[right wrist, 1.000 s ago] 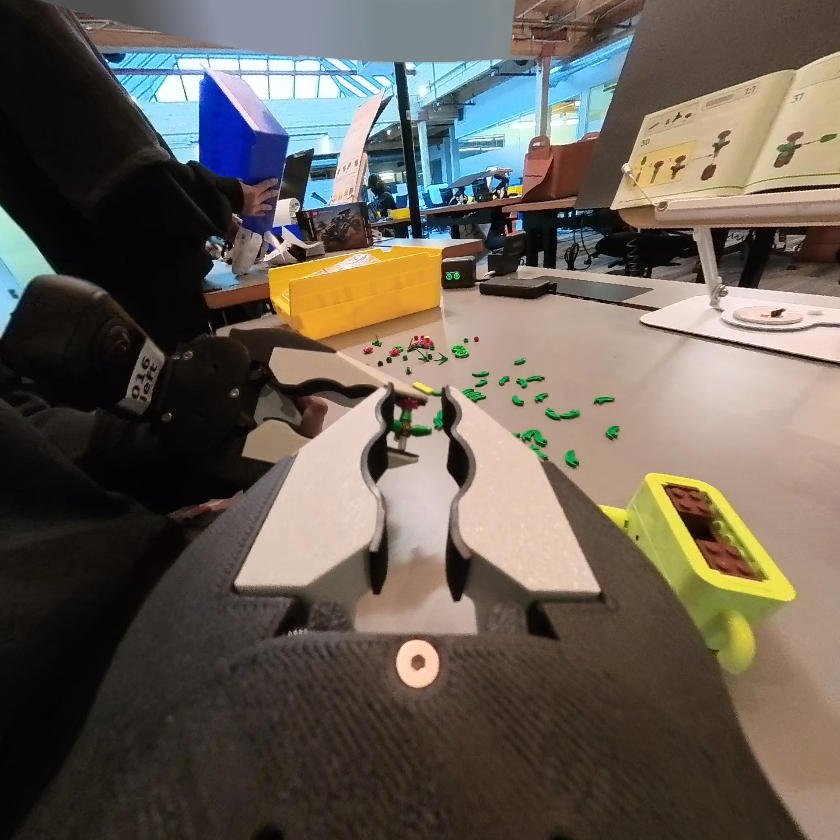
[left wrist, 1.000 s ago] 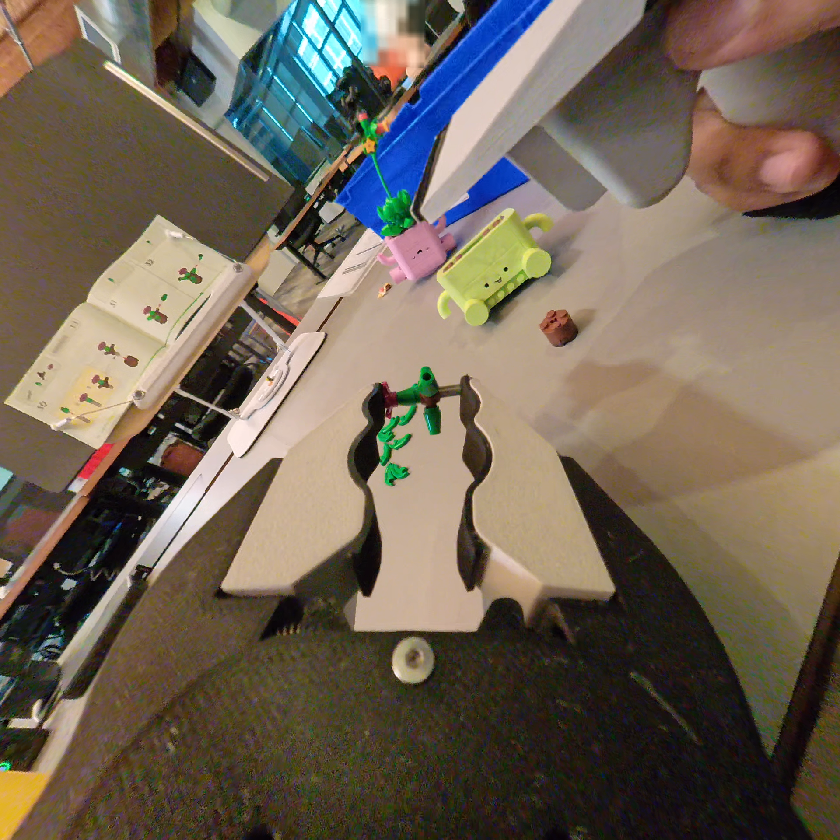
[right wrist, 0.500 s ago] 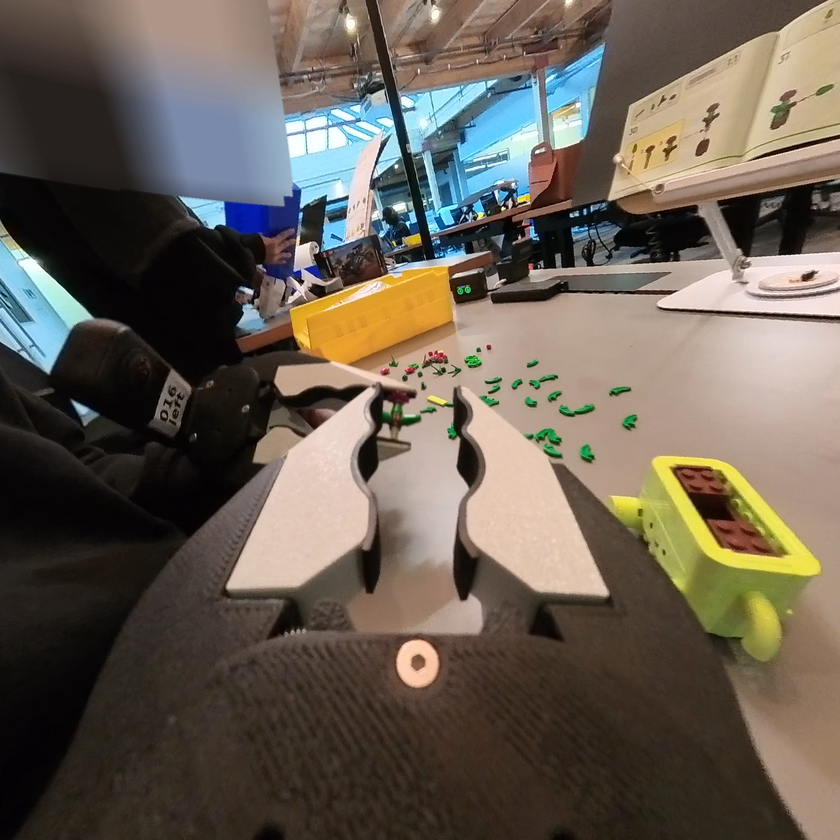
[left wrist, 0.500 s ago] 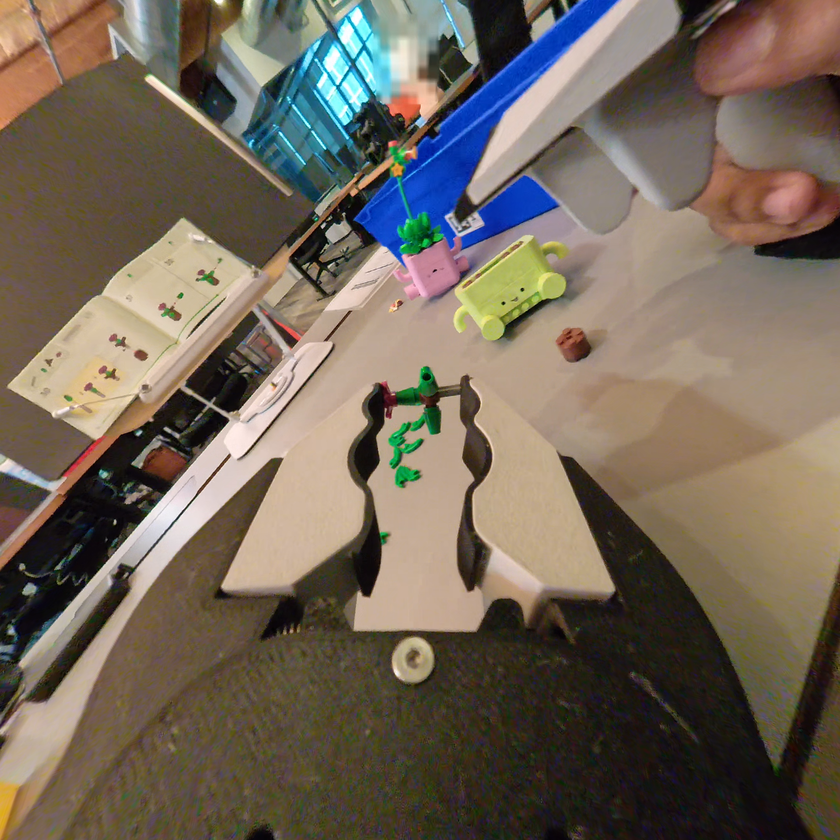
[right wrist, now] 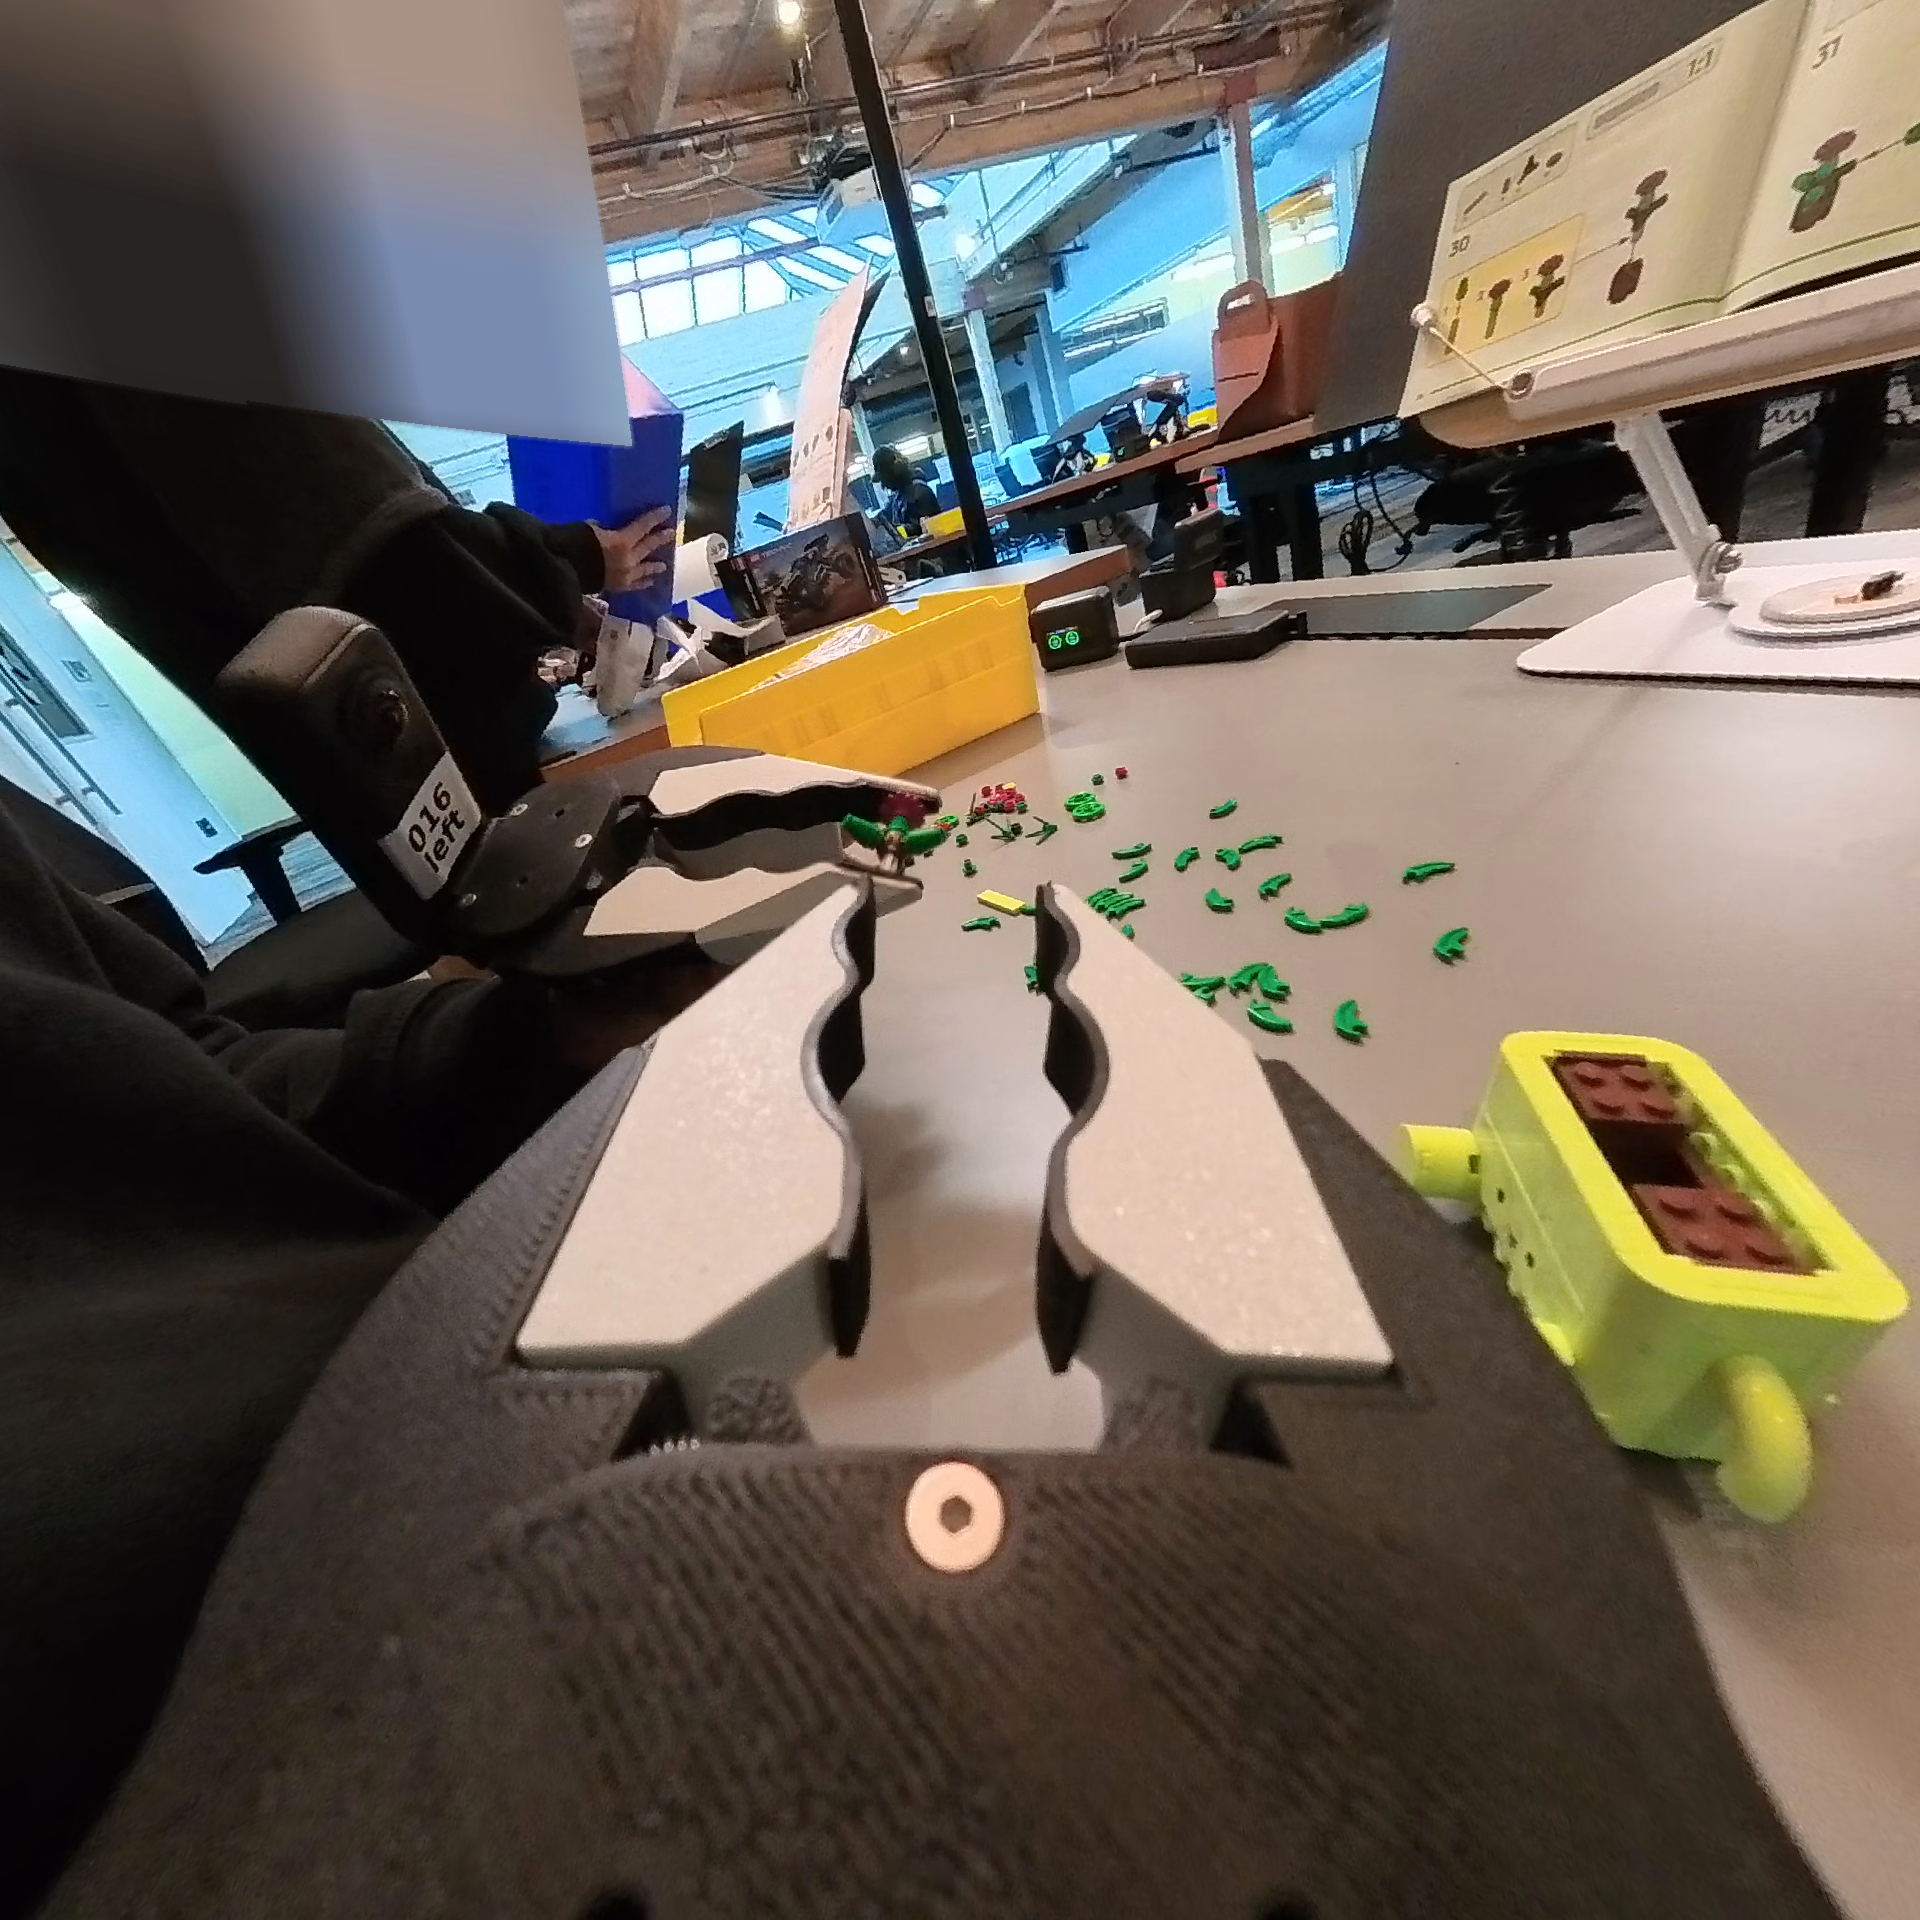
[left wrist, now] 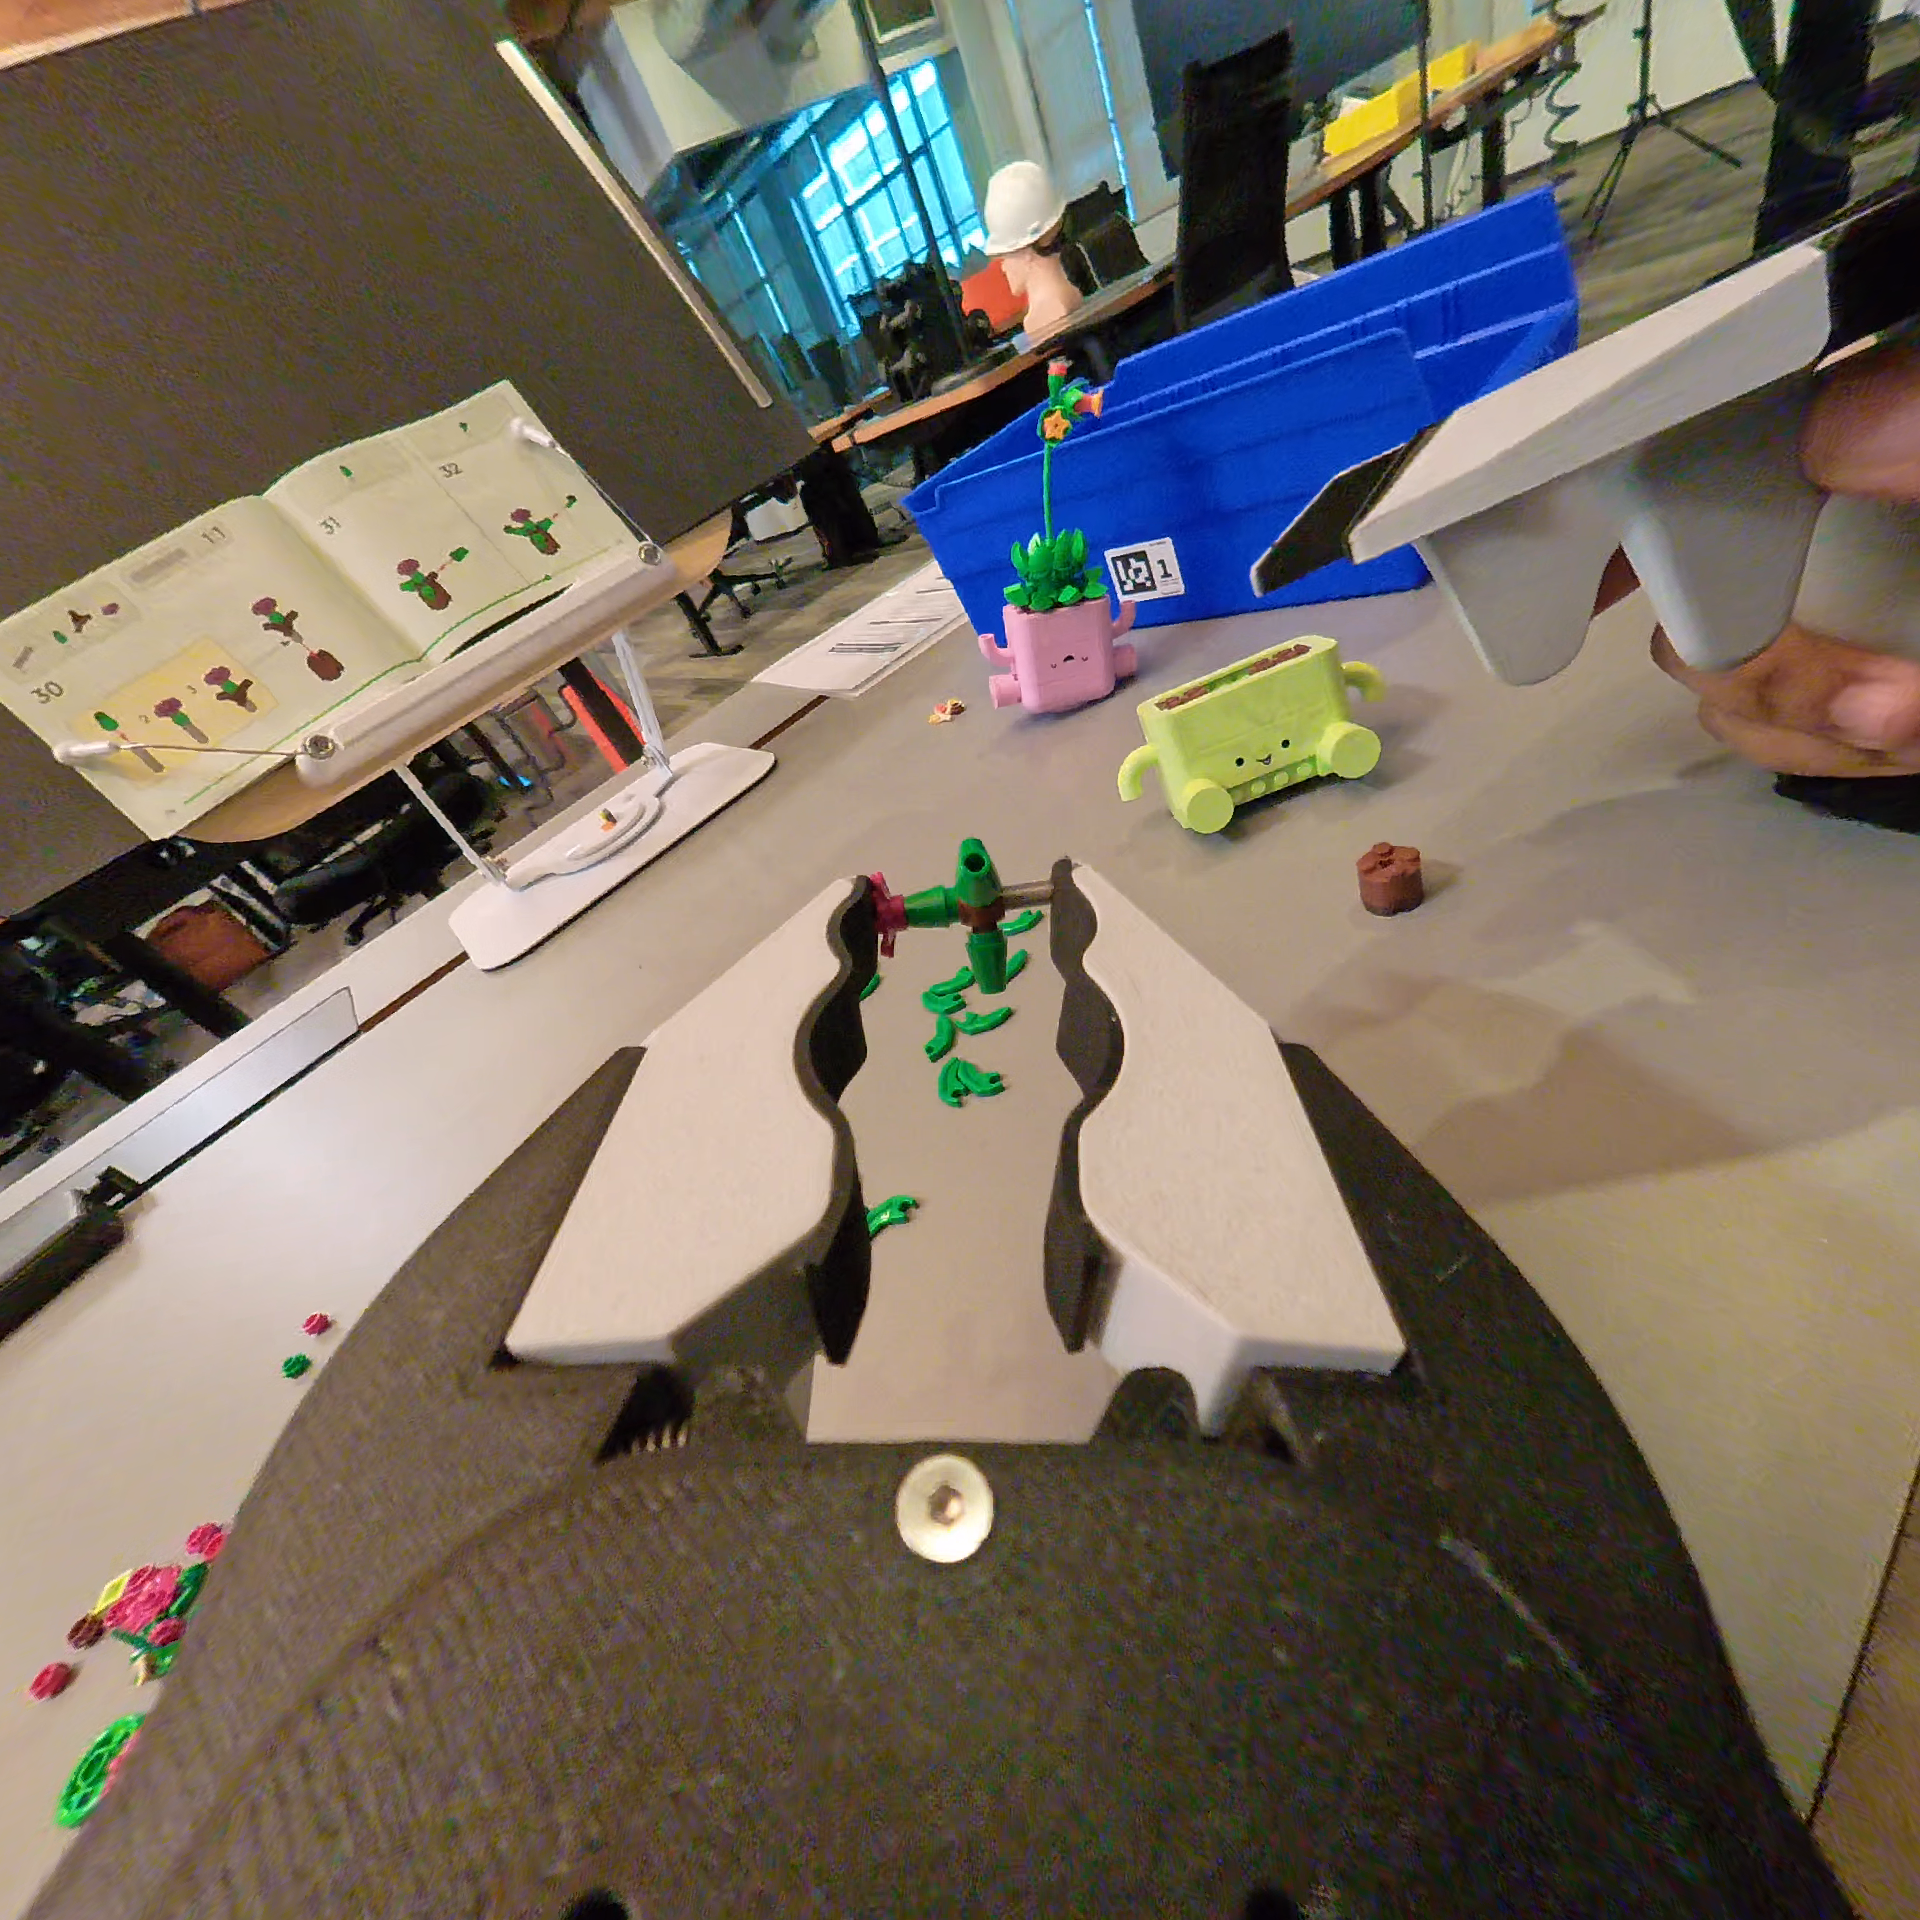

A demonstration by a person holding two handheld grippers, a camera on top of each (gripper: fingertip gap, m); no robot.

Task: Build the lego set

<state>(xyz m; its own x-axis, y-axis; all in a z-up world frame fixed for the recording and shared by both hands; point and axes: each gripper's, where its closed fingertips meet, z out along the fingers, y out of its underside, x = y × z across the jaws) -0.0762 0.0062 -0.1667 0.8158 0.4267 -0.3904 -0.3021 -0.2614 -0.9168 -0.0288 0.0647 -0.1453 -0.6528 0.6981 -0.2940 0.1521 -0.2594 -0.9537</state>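
Observation:
My left gripper point(left wrist: 961, 891) is shut on a small flower stem point(left wrist: 977, 914): green cones, a brown joint, a grey bar and a magenta bloom. It holds the stem crosswise between its tips, above the grey table. In the right wrist view the left gripper point(right wrist: 883, 831) shows at left with the stem point(right wrist: 894, 834). My right gripper point(right wrist: 954, 906) is open and empty, a short way off from the stem. It also shows in the left wrist view point(left wrist: 1558, 468), held by a hand. A lime green pot point(right wrist: 1662, 1226) with brown bricks on top lies to its right.
Green leaf pieces point(right wrist: 1247, 935) are scattered mid-table. A brown round brick point(left wrist: 1389, 878), the lime pot point(left wrist: 1252, 732) and a pink pot with a plant point(left wrist: 1055, 655) stand ahead. The instruction booklet point(left wrist: 312, 582) is on a stand; blue bin point(left wrist: 1299, 447), yellow bin point(right wrist: 862, 686). The lime green pot point(right wrist: 1662, 1226) is about 11 centimetres from my right fingertips and 15 centimetres from my left. The left camera catches it too, in the left wrist view point(left wrist: 1286, 662).
My right gripper has drawn back from the stem and its jaws stand wider. My left gripper has levelled out, still holding the stem.

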